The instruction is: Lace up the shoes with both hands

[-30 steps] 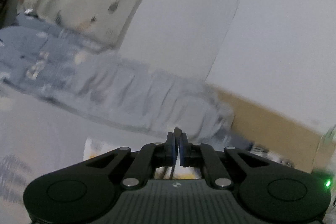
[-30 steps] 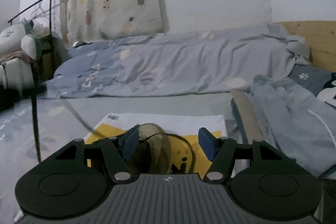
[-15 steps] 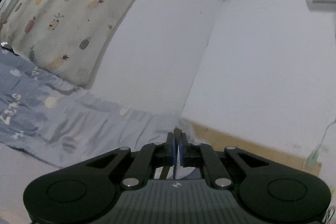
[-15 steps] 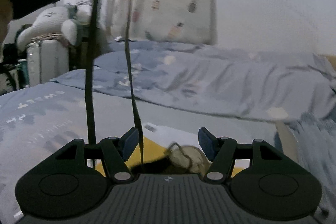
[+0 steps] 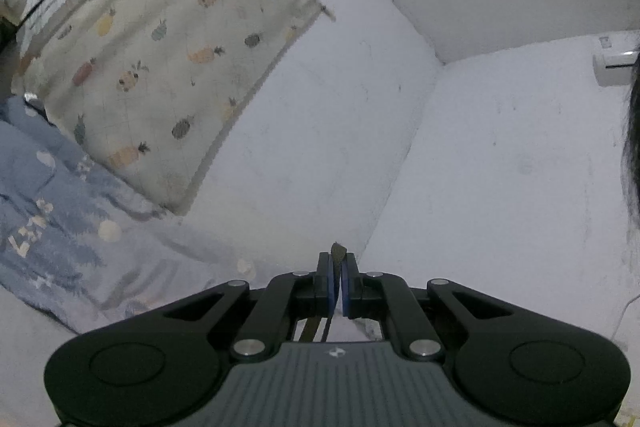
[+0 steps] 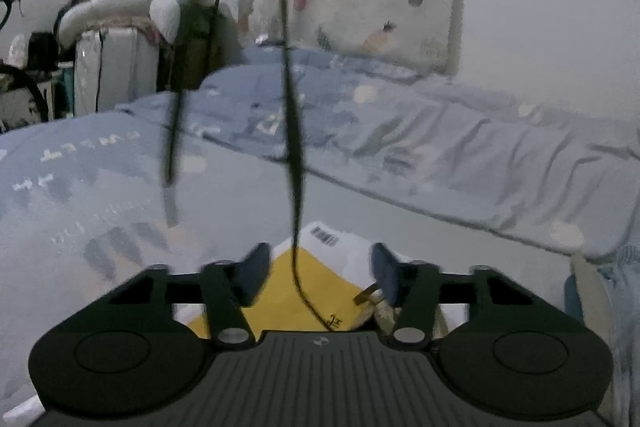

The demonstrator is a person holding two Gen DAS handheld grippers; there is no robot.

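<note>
Shoe (image 6: 374,301) mostly hidden behind closing right tool (image 6: 316,267).

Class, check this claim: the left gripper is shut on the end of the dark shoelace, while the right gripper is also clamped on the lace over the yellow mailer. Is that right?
Not quite. The left gripper is shut on the shoelace, but the right gripper is not clamped: the right wrist view shows its jaws apart and closing, the lace hanging between them untouched, above the yellow mailer.
</note>
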